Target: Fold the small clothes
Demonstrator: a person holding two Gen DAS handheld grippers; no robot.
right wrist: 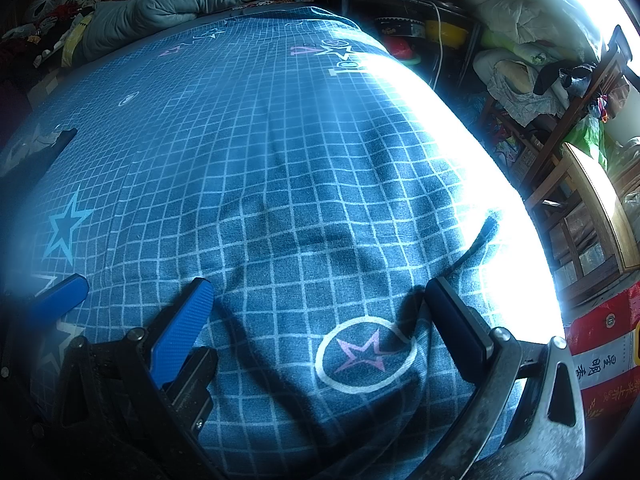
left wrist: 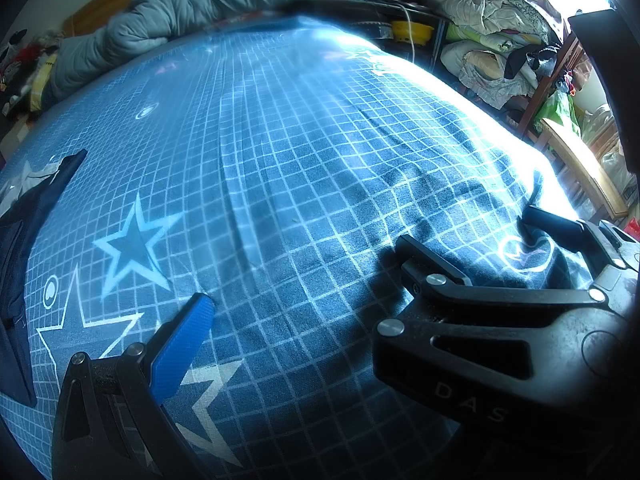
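Bedroom scene dominated by a bed whose blue grid-patterned sheet point(left wrist: 280, 152) fills both views, printed with white lines, pale blue stars and small ring motifs. Strong sunlight washes out the right side of the sheet. At the far end lies a rolled grey quilt point(left wrist: 180, 12). Beyond the right edge of the bed stand shelves piled with folded bedding point(left wrist: 492, 12), and a wooden chair point(right wrist: 588, 208) stands nearer on the same side. A yellow bowl point(left wrist: 412, 30) sits on a dark low shelf at the far right corner.

Task item: a dark navy garment point(left wrist: 24, 248) lies on the sheet at the far left edge of the left wrist view, partly cut off by the frame, with a pale grey piece at its upper end; it appears again, smaller, at the left edge of the right wrist view point(right wrist: 44, 148). Neither gripper touches it.

Left gripper point(left wrist: 300, 272): jaws spread wide over bare sheet, one blue ribbed pad point(left wrist: 184, 344) on the left, the black finger on the right; nothing between them. Right gripper point(right wrist: 320, 304): jaws likewise apart, holding nothing, above a white ring enclosing a pink star point(right wrist: 364, 354). A second blue pad at the near left of the right wrist view belongs to the left gripper point(right wrist: 60, 296), just beside the right one.
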